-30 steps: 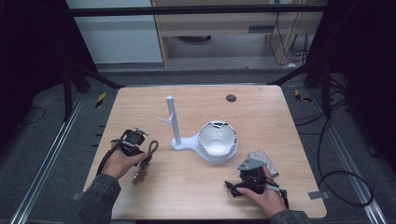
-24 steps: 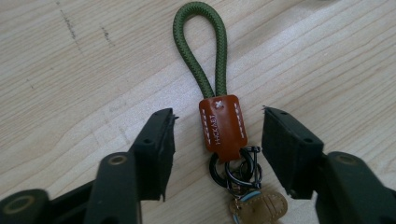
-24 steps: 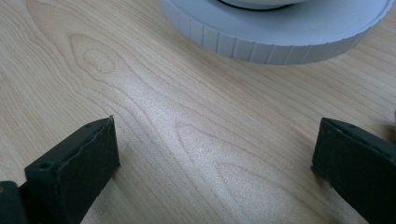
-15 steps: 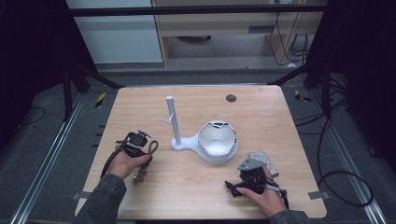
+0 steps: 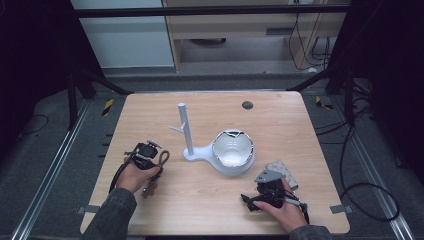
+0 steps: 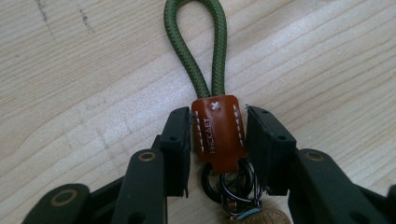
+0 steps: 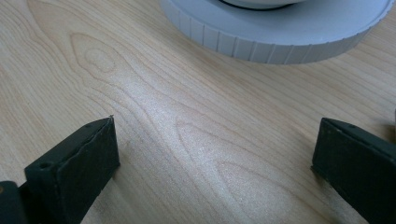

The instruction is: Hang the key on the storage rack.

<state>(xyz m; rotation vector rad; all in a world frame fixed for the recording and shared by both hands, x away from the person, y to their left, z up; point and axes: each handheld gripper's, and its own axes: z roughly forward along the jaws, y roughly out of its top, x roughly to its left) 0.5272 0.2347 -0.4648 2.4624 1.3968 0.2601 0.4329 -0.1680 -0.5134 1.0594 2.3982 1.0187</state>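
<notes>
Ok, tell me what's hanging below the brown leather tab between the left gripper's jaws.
Below the leather tab, dark metal rings hang. A tan piece below them is cut off by the frame, so its identity stays unclear.

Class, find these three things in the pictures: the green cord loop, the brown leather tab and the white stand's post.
green cord loop [image 6: 195,42], left gripper view, top of the loop
brown leather tab [image 6: 219,130], left gripper view, its stitched face
white stand's post [image 5: 184,127], high view, mid-shaft

Wooden table [image 5: 280,125] — white stand [image 5: 186,131], grey packet [image 5: 281,171].
</notes>
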